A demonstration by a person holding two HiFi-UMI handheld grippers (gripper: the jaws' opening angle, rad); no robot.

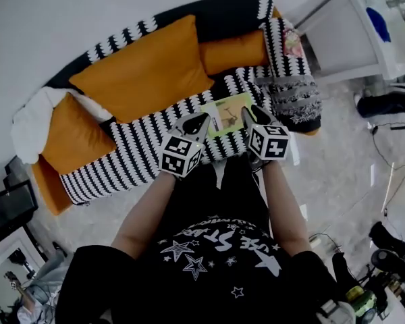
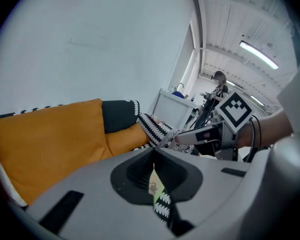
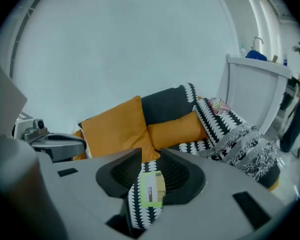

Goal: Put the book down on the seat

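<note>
The book, a thin one with a green and cream cover, lies flat on the sofa seat, which has a black-and-white patterned cover. Both grippers hang above the seat's front edge, apart from the book. My left gripper is over the book's left edge, its jaws meeting at the tips with nothing in them. My right gripper is over the book's right edge, with a narrow gap between its jaws and nothing in it. In the gripper views the book shows far below, through the slit of each gripper.
A large orange cushion and an orange bolster lean on the sofa back. A patterned throw drapes over the right armrest. A white cabinet stands beyond it. Cables and gear lie on the floor at right.
</note>
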